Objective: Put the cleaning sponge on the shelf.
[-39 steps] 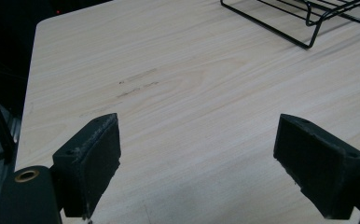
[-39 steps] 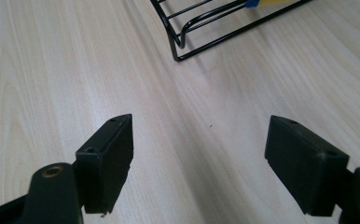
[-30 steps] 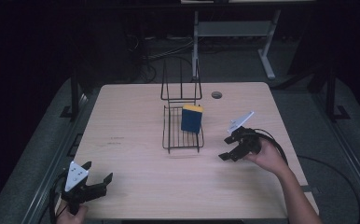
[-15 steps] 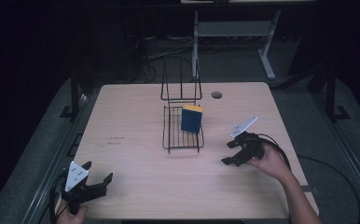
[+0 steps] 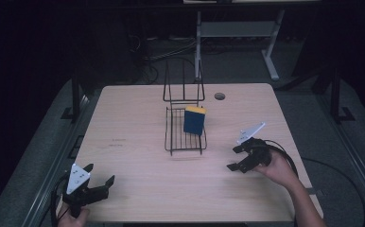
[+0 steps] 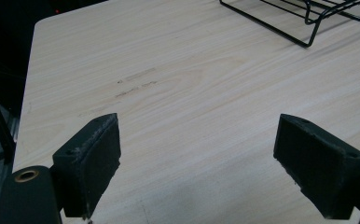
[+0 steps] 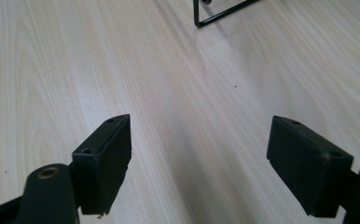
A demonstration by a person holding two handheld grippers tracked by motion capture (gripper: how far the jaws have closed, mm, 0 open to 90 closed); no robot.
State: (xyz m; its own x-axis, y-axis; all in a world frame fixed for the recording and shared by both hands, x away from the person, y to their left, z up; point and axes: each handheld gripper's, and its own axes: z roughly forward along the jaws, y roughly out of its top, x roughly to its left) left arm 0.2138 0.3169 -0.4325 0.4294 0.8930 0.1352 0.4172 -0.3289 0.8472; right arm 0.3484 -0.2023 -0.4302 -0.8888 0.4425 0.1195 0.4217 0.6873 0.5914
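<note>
A black wire rack (image 5: 184,131) stands mid-table, with a blue sponge with a yellow edge (image 5: 195,120) leaning upright inside it. My left gripper (image 5: 99,176) rests at the near left corner of the table, open, with bare wood between its jaws (image 6: 197,158). To the right of the rack my right gripper (image 5: 234,157) is held just above the table, open and holding nothing (image 7: 199,158). A corner of the rack (image 6: 304,23) lies far ahead in the left gripper view, and a rack foot (image 7: 215,14) in the right gripper view.
The light wooden table (image 5: 133,127) has a round cable hole (image 5: 219,96) near its far edge. A faint smudge (image 6: 136,84) marks the wood left of the rack. Dark floor and desk legs (image 5: 270,52) lie beyond the table.
My right gripper has drawn back from the rack toward the near right of the table, staying open. The left gripper has stayed put.
</note>
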